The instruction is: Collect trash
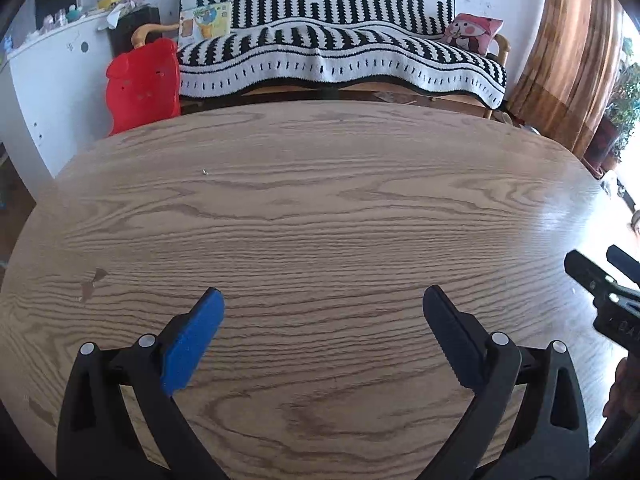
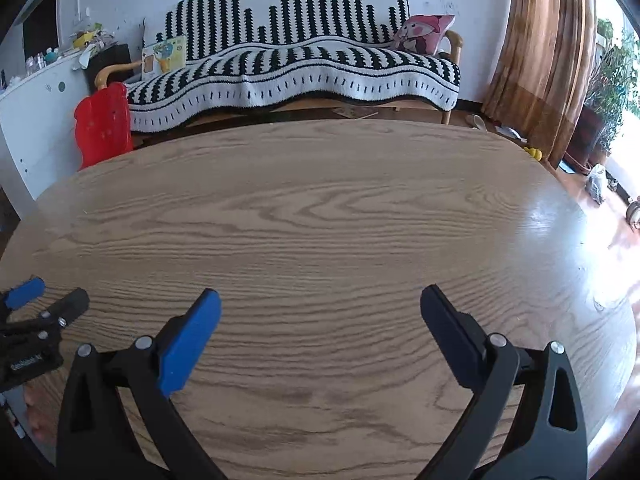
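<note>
My left gripper (image 1: 323,298) is open above the oval wooden table (image 1: 320,208), nothing between its blue and black pads. My right gripper (image 2: 320,298) is open too, over the same table (image 2: 320,208), and holds nothing. In the left wrist view the right gripper (image 1: 600,268) shows at the right edge. The left gripper (image 2: 44,296) shows at the left edge of the right wrist view. The only bit of trash I see on the table is a tiny pale speck (image 1: 205,173) toward the far left.
Behind the table stands a sofa under a black-and-white throw (image 1: 340,56) with a pink cushion (image 1: 472,34). A red plastic chair (image 1: 142,84) and a white cabinet (image 1: 48,80) are at the left. A brown curtain (image 1: 568,60) and plants hang at the right.
</note>
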A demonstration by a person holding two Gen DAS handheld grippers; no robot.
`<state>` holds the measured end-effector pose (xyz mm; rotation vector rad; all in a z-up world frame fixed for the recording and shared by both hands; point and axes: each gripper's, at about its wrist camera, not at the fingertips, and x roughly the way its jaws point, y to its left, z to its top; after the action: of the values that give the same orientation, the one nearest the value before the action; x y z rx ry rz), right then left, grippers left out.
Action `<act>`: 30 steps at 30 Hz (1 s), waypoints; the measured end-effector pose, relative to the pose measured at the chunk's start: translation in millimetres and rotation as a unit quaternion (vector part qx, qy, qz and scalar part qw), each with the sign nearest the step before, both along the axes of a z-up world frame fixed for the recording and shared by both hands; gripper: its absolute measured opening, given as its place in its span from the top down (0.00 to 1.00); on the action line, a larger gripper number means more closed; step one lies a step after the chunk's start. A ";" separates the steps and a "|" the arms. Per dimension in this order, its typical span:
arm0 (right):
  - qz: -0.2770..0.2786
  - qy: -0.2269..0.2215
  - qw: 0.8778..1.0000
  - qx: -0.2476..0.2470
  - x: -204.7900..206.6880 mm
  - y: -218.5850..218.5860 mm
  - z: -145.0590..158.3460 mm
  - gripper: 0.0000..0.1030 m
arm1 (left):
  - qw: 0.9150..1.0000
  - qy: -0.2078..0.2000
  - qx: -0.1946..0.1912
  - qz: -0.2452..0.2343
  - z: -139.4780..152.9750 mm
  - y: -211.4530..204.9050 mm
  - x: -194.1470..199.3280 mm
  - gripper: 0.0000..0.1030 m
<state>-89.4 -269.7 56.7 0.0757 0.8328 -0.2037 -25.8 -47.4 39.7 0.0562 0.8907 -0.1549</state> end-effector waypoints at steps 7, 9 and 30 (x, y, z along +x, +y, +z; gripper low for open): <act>-0.013 0.016 1.000 -0.004 -3.7 -4.2 -8.5 0.06 | 1.000 -0.016 0.001 0.014 9.6 -1.1 -8.2 0.06; -0.013 0.018 1.000 -0.009 -4.9 -2.2 -9.8 0.06 | 1.000 -0.009 -0.015 0.012 10.7 2.2 -9.7 0.06; 0.005 0.025 1.000 -0.016 -7.6 1.0 -13.9 0.06 | 0.998 0.015 0.015 0.055 7.3 13.7 -5.1 0.06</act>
<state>-97.0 -268.7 42.8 0.0365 0.8785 -0.2096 -30.9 -33.7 47.1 0.0323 0.9229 -0.0390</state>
